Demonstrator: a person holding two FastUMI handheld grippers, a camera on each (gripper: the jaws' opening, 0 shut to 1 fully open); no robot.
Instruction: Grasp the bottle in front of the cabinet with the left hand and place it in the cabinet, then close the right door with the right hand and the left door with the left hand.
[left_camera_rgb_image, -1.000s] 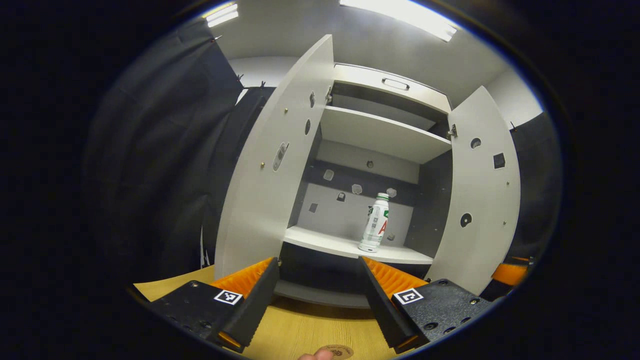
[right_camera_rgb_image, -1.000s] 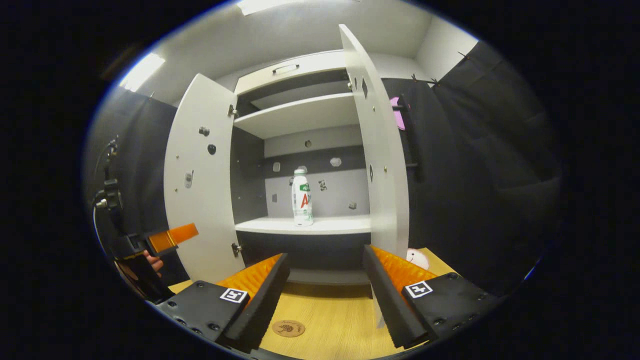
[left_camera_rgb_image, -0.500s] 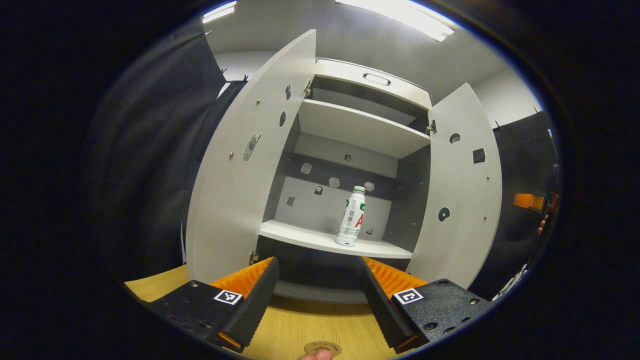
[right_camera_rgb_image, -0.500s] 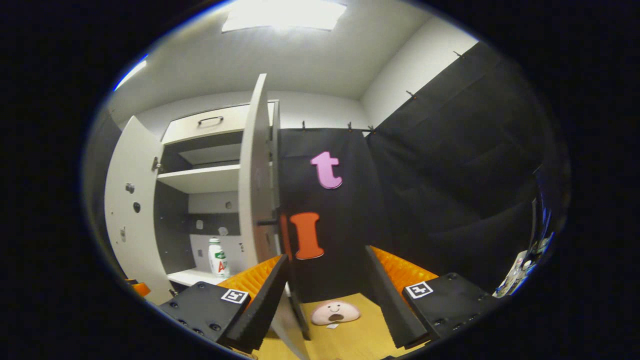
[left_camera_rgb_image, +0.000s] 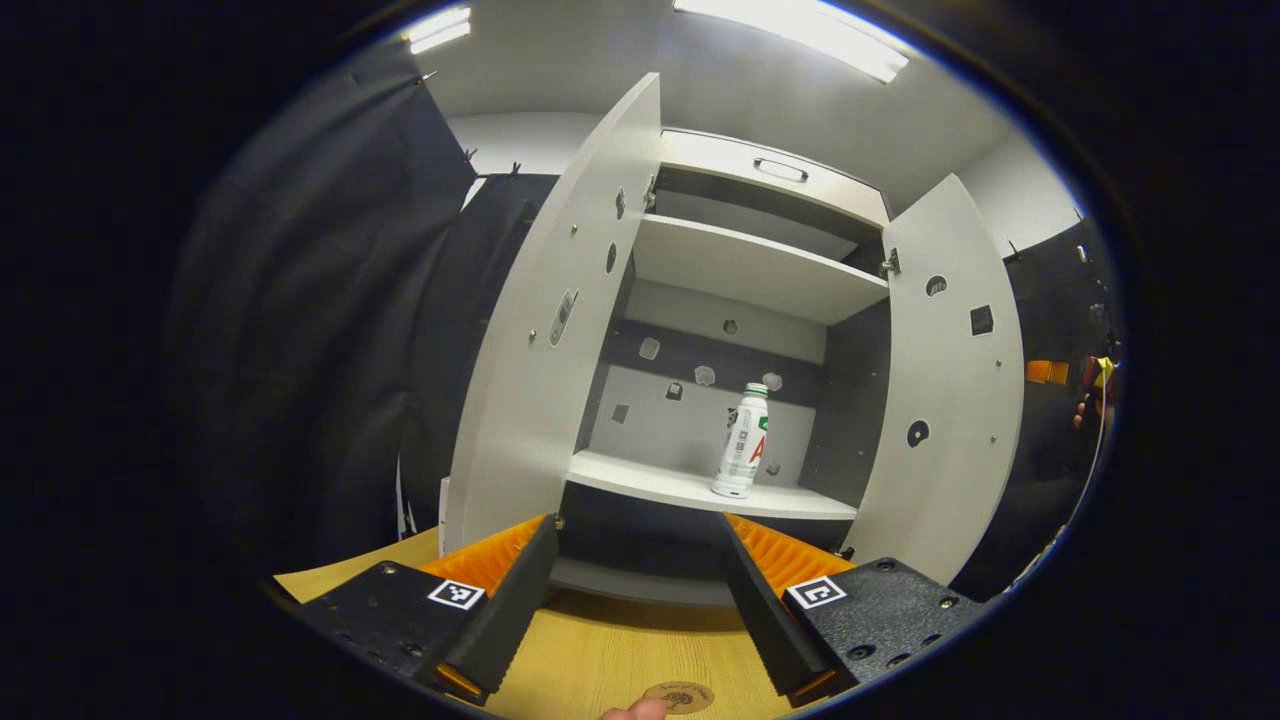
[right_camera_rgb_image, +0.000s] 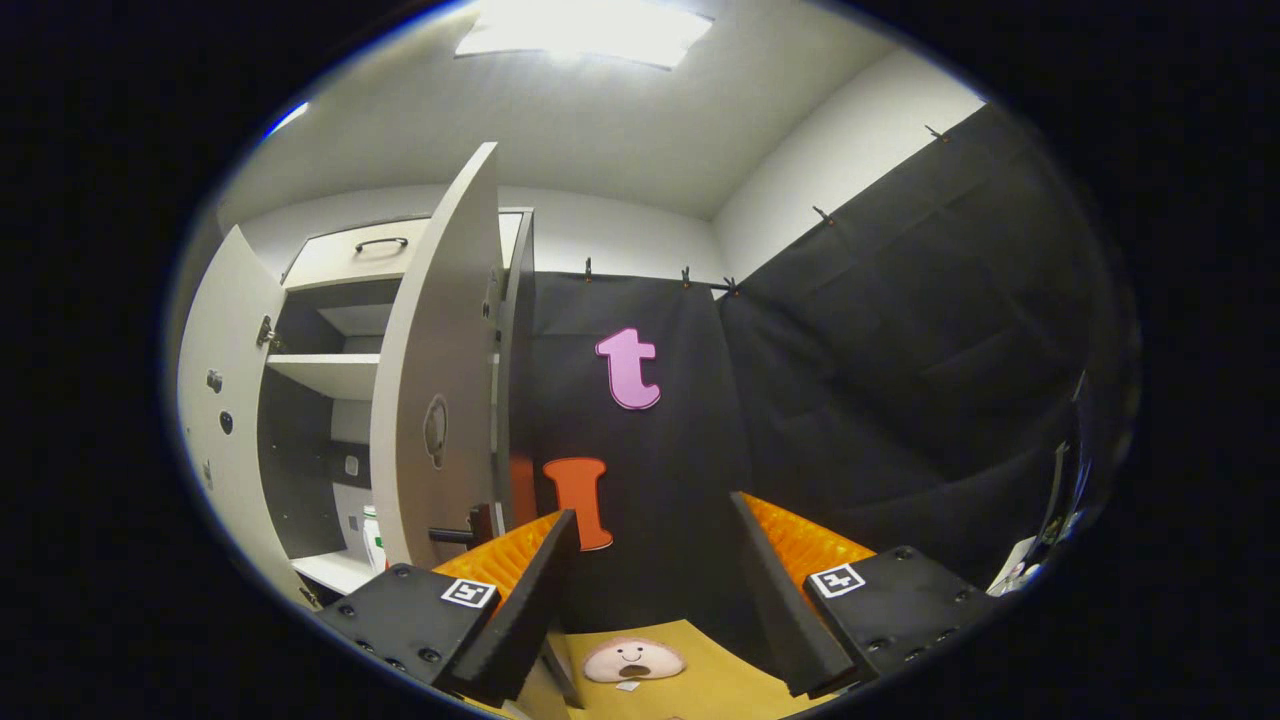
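A white bottle (left_camera_rgb_image: 742, 440) with a green and red label stands upright on the lower shelf (left_camera_rgb_image: 650, 485) of the pale cabinet, whose two doors are wide open. My left gripper (left_camera_rgb_image: 640, 590) is open and holds nothing, low over the wooden table (left_camera_rgb_image: 610, 655) in front of the cabinet and well short of the bottle. My right gripper (right_camera_rgb_image: 650, 590) is open too, beside the outer face of the right door (right_camera_rgb_image: 435, 400), near the door's dark handle (right_camera_rgb_image: 452, 535). A sliver of the bottle (right_camera_rgb_image: 372, 535) shows past that door's edge. In the left gripper view the right gripper (left_camera_rgb_image: 1045, 372) shows beyond the right door (left_camera_rgb_image: 950, 400).
The left door (left_camera_rgb_image: 545, 350) swings out toward me. An upper shelf (left_camera_rgb_image: 750, 270) and a drawer with a handle (left_camera_rgb_image: 780, 168) sit above. A round coaster (left_camera_rgb_image: 678, 695) and a fingertip (left_camera_rgb_image: 635, 711) lie at the table's near edge. A small plush face (right_camera_rgb_image: 633, 660) rests on the table by the black cloth wall.
My right gripper has swung further round to the outside of the right door, so the door's outer face now hides most of the cabinet. My left gripper has shifted only slightly.
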